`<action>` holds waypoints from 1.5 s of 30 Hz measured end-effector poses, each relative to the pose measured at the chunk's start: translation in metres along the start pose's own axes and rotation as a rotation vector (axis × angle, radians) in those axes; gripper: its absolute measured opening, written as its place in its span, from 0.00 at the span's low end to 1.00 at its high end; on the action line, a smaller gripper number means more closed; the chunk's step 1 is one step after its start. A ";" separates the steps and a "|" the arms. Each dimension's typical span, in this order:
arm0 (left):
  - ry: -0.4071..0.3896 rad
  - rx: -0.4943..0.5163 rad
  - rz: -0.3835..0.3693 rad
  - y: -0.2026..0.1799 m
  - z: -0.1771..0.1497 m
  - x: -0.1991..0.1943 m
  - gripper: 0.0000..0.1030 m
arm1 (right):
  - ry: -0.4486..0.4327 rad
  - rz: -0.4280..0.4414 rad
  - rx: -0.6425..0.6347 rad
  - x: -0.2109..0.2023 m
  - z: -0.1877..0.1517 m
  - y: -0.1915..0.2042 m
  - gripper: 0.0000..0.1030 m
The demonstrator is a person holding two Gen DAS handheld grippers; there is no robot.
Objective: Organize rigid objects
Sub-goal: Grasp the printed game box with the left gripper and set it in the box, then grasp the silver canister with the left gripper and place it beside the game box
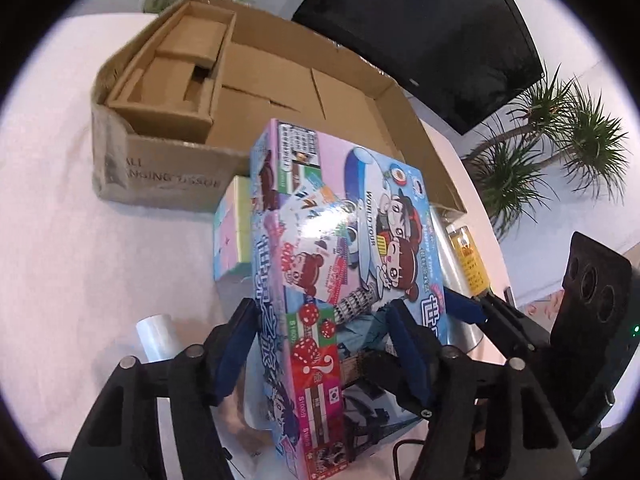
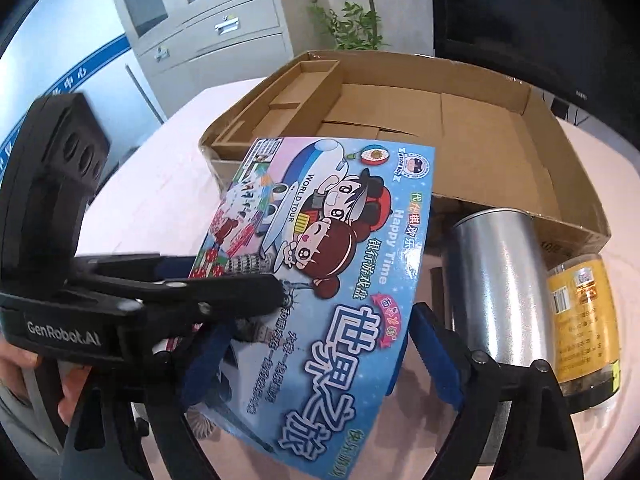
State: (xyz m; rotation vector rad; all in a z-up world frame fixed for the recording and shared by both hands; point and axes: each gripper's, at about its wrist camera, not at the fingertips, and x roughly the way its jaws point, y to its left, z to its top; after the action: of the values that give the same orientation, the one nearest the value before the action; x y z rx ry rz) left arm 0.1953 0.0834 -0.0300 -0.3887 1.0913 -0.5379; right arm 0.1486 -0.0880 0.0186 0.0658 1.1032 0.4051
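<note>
Both left tongs and right tongs pinch the glossy blue cartoon game box, tilted mid-frame before the cardboard box

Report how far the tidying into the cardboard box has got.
Done: only a smaller cardboard insert box sits in the big cardboard box; otherwise its floor looks bare. In hand: the World Tour board game box, tilted, gripped by both the left gripper and right gripper. Left on the table: silver tin, yellow-labelled jar, pastel box, clear roll.
</note>
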 end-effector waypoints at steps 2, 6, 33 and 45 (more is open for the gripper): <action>-0.036 0.039 0.043 -0.014 0.000 -0.009 0.62 | -0.027 -0.005 0.005 -0.005 0.000 0.001 0.85; -0.140 0.106 0.115 -0.045 0.004 -0.036 0.61 | -0.110 0.004 0.006 -0.026 0.009 -0.001 0.85; 0.025 -0.005 0.285 0.014 0.154 0.071 0.61 | 0.128 0.129 0.093 0.102 0.162 -0.086 0.87; -0.071 0.030 0.301 -0.013 0.125 0.010 0.61 | 0.133 0.185 0.019 0.090 0.158 -0.076 0.94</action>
State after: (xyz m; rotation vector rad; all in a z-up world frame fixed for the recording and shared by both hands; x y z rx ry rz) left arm 0.3094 0.0712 0.0221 -0.2096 1.0485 -0.2713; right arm 0.3434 -0.1033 -0.0052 0.1604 1.2368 0.5717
